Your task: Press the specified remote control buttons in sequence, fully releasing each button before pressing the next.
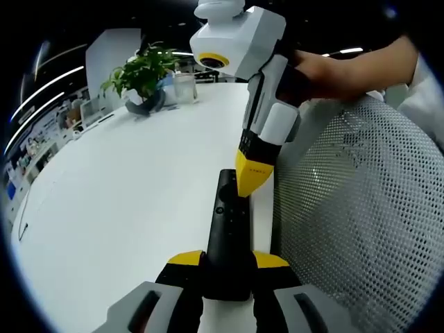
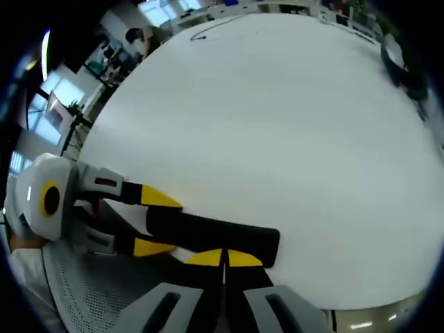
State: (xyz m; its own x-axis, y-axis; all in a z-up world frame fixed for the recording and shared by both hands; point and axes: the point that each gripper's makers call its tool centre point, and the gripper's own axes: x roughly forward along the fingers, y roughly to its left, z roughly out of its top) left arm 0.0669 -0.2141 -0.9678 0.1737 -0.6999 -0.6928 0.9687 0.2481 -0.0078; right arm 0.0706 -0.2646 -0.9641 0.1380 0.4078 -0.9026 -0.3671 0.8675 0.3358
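Observation:
A slim black remote [image 1: 225,215] is held out over the edge of the white table [image 1: 125,194], its near end clamped between the yellow-tipped jaws of my left gripper [image 1: 228,259]. My right gripper [image 1: 251,182] comes down from the upper right, shut, its yellow tips resting on the remote's top face just past the small round button. In the right gripper view my right gripper [image 2: 224,258] has its tips closed together against the remote [image 2: 229,239]. The left gripper [image 2: 156,222] grips the remote's other end from the left.
A potted plant [image 1: 142,73] and a clear cup [image 1: 184,88] stand at the table's far side. A grey mesh chair back [image 1: 361,208] is close on the right of the remote. A person's hand [image 1: 326,73] holds the right gripper.

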